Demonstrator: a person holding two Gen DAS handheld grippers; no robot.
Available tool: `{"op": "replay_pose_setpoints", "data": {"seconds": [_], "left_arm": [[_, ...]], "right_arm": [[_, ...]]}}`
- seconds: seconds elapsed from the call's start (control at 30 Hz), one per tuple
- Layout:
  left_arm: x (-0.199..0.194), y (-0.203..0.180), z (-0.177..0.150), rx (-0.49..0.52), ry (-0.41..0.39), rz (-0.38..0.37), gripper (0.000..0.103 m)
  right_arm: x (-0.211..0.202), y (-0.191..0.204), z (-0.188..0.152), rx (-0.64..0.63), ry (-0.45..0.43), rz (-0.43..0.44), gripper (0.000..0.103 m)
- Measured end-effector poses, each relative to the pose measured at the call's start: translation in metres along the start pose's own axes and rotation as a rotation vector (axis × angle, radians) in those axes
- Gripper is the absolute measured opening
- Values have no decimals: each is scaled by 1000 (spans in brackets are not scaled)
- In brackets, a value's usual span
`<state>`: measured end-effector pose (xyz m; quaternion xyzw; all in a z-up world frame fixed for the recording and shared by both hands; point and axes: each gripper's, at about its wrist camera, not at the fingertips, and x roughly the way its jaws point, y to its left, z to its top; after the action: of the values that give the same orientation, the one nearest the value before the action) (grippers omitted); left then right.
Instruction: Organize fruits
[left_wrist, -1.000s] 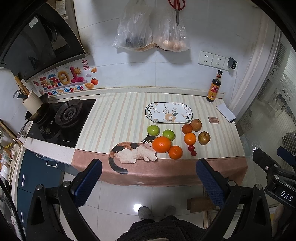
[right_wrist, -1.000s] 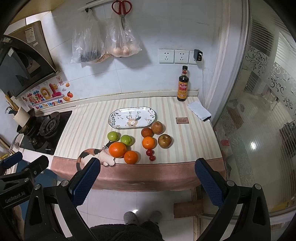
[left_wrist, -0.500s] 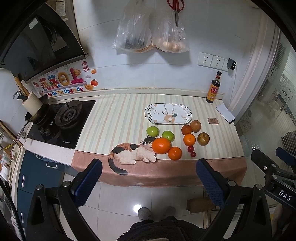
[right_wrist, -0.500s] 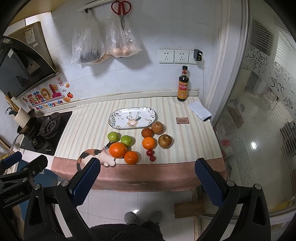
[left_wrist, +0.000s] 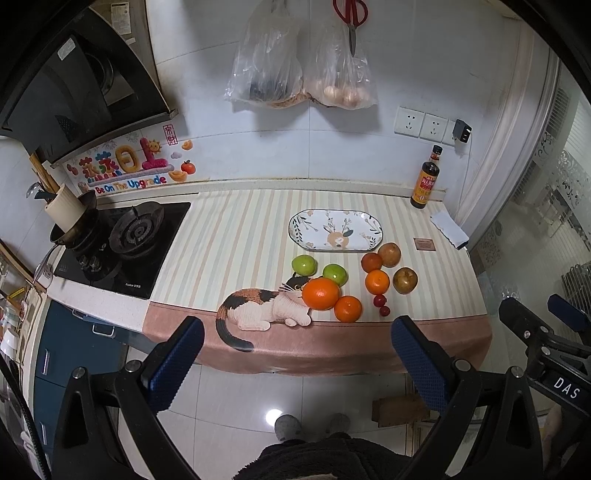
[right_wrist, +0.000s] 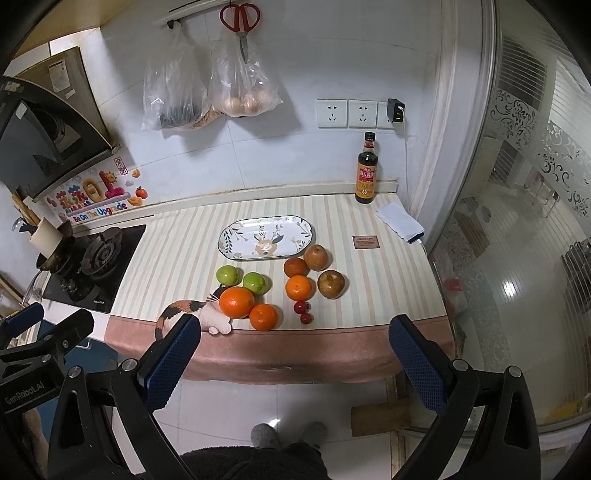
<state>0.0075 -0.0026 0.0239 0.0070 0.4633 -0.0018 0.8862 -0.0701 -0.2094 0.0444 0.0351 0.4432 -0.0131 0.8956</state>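
Observation:
An empty oval patterned plate (left_wrist: 335, 230) (right_wrist: 265, 236) lies on the striped counter mat. In front of it sit two green apples (left_wrist: 304, 265) (right_wrist: 228, 275), a large orange (left_wrist: 320, 293) (right_wrist: 236, 302), smaller oranges (left_wrist: 347, 308) (right_wrist: 298, 287), two brown pears (left_wrist: 405, 280) (right_wrist: 331, 283) and two small red fruits (left_wrist: 379, 300) (right_wrist: 301, 306). My left gripper (left_wrist: 295, 356) and right gripper (right_wrist: 293, 354) are both open and empty, held back from the counter's front edge above the floor.
A gas hob (left_wrist: 125, 236) with a pot is on the counter's left. A sauce bottle (right_wrist: 366, 170), a folded cloth (right_wrist: 399, 218) and a small card (right_wrist: 366, 242) are at the back right. Bags and scissors (right_wrist: 238, 18) hang on the wall. A glass partition (right_wrist: 517, 221) stands at the right.
Both views have shifted very slightly; the counter and fruits sit a touch higher in frame. No fruit has moved and both grippers stay open.

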Motion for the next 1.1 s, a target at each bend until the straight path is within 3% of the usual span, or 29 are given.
{"op": "replay_pose_setpoints", "data": {"seconds": [0.13,0.37,0.53,0.67,0.77,0.97,1.1], "left_arm": [[0,2,-4,-3,-8,3,103],[36,-5,26,-37,-35,141,103],[104,-10,40,-23,78,213,103],[177,-7,40,-45,255,161,103],[234,-4,42,-94,401,74,103],[336,-1,37,-186,616,-62,103],[385,-2,37,-206,727,-149,103]], "right_arm": [[6,-6,5,15,-4,10,103],[65,-36,11,105,22,100,103],[149,-60,11,146,140,149,103],[222,-69,5,151,238,164,103],[270,-72,-5,173,314,201,103],[352,-69,-30,309,429,296,100],[391,-58,-48,387,473,328,95]]}}
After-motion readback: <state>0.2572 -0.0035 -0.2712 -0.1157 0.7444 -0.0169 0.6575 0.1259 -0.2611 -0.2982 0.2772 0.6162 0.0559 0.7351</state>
